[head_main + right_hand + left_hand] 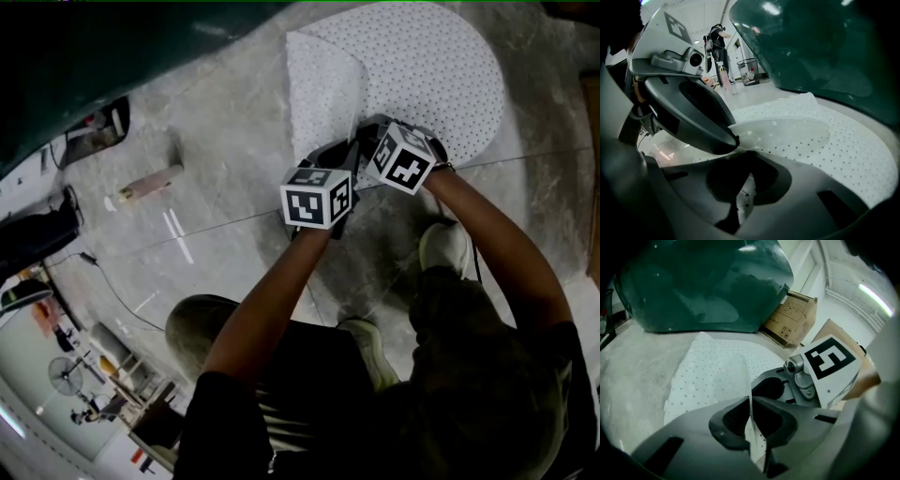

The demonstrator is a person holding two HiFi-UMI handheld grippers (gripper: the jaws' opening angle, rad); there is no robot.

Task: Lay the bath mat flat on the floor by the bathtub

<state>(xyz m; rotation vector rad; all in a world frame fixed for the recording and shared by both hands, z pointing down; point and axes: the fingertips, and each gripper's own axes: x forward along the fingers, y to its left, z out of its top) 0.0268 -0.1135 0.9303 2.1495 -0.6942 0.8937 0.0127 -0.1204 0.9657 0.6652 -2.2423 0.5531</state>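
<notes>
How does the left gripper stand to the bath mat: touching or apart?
Touching. The left gripper view shows the left gripper shut on the bath mat, its thin edge pinched between the jaws.

One mat (412, 75), one tub (141, 47), two grippers: left gripper (750, 399), right gripper (743, 161). One box (792, 317), one tube (148, 183).

We can read no words or numbers; the cardboard box (793, 317) bears small printed marks, too blurred for us to read.
</notes>
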